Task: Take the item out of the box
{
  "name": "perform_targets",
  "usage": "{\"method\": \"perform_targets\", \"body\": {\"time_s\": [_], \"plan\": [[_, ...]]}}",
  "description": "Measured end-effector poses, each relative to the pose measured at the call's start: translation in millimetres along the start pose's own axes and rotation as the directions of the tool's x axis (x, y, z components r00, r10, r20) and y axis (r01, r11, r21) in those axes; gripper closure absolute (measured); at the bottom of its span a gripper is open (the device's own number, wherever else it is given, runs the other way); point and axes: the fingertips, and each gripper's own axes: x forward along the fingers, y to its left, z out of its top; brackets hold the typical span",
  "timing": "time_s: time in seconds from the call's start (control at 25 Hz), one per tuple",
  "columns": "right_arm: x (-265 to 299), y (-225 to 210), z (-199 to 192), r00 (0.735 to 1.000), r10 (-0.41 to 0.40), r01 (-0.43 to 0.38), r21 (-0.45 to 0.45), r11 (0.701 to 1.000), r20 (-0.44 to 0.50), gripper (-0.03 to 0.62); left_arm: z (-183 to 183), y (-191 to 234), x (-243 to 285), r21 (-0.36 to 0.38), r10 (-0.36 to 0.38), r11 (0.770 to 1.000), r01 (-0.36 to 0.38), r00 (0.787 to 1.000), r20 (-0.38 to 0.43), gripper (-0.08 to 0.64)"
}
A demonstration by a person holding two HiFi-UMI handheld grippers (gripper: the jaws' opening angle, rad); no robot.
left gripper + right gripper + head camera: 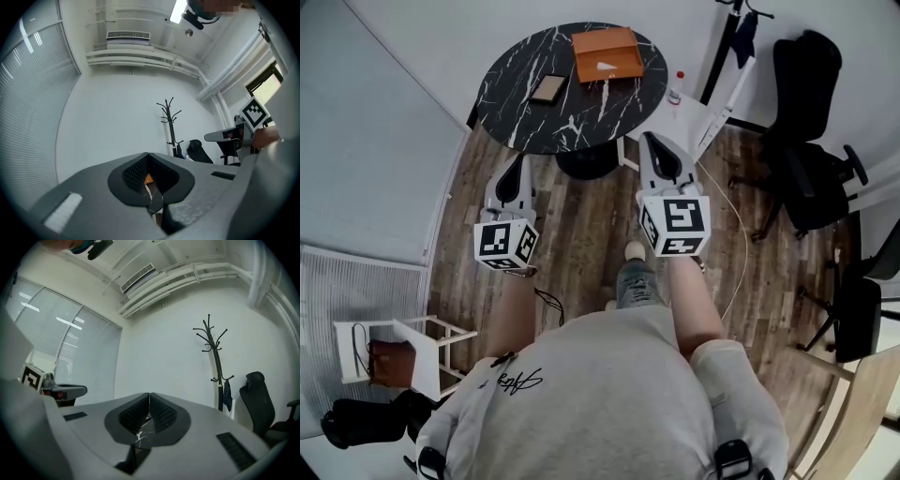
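On black marble table [520, 112] ahead, orange box [607, 54] sits untouched, lid apparently on. My left gripper [521, 159] and right gripper [649, 139] both closed, empty, well short. Nothing done yet: reach, open, lift item out.

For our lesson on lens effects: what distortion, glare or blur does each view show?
Head view: evenly lit, sharp, walls bow around the round table. Left gripper view: dark vignette, ceiling light glares, blinds curve. Right gripper view: same vignette, ceiling pipes bend, coat stand is sharp.

Round marble table [520, 108] bears orange box [607, 54], flat item [548, 88].
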Motion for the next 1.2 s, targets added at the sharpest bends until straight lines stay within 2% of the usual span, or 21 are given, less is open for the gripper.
{"method": "perform_targets", "body": {"time_s": [0.56,1.2], "plan": [[72,-46,-11,1.0,-0.008,0.008,0.027,1.0,-0.002,0.581,-14,21,83,-0.001,0.01,1.0,-0.01,1.0,-0.005,0.557],[151,-81,-12,1.0,0.022,-0.022,0.031,0.999,-0.013,0.581,-18,49,156,0.004,0.036,0.999,-0.036,0.999,-0.013,0.557]]}}
